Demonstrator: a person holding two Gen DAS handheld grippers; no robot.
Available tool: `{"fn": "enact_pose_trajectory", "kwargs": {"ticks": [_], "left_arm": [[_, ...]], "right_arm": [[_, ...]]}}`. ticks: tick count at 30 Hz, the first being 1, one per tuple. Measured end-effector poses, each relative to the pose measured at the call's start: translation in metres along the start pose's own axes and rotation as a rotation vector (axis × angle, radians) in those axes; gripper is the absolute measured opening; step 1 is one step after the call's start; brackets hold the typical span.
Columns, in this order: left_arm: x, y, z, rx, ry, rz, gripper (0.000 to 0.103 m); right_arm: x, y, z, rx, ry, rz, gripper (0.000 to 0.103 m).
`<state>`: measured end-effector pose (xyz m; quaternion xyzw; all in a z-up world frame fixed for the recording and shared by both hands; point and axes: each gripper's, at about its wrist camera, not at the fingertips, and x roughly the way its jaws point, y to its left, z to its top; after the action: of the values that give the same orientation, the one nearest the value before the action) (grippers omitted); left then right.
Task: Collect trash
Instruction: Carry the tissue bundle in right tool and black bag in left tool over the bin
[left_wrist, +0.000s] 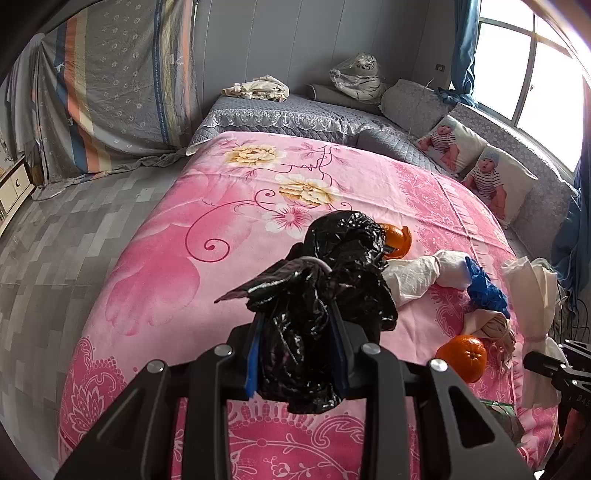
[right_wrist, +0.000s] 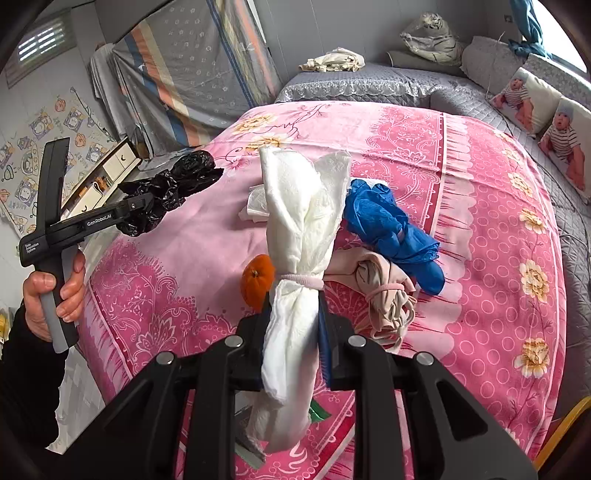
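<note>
Pink floral bedspread (right_wrist: 480, 206) under me, grey quilted bedding (left_wrist: 280, 114) beyond it, two baby-print cushions (left_wrist: 476, 162) by the bright window (left_wrist: 532, 62), grey tiled floor (left_wrist: 74, 236) alongside. My left hand-held gripper (left_wrist: 297, 332) is clamped on a crumpled black bag (left_wrist: 332, 280), "GenRobot.AI" along its arm. My right hand-held gripper (right_wrist: 293, 332) pinches a tied white paper bundle (right_wrist: 299, 236) above the bed. Oranges (left_wrist: 465, 356), blue plastic (right_wrist: 391, 221) and a beige bundle (right_wrist: 384, 291) lie there.
</note>
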<state>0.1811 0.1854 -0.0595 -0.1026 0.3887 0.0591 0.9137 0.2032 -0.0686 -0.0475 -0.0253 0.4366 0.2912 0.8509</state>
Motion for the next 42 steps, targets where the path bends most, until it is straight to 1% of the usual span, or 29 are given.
{"fn": "enact_pose_trajectory", "kwargs": {"ticks": [7,15,26,34,42], "left_arm": [[-0.019,-0.002,-0.004,0.000,-0.028,-0.007,0.028],[-0.036,-0.018,-0.004,0.024,-0.052,-0.030,0.028],[-0.044,-0.050,-0.008,0.084,-0.045,-0.076,0.029],[-0.044,-0.083,-0.012,0.137,-0.032,-0.114,0.029],[-0.043,-0.130,-0.017,0.218,-0.025,-0.177,0.029]], "right_arm": [[-0.018,-0.007,-0.005,0.021,-0.035,-0.012,0.020],[-0.035,-0.015,-0.010,0.041,-0.062,-0.029,0.020],[-0.052,-0.028,-0.017,0.068,-0.090,-0.059,0.020],[-0.067,-0.046,-0.026,0.105,-0.116,-0.080,0.020],[-0.090,-0.072,-0.039,0.164,-0.152,-0.125,0.020]]}}
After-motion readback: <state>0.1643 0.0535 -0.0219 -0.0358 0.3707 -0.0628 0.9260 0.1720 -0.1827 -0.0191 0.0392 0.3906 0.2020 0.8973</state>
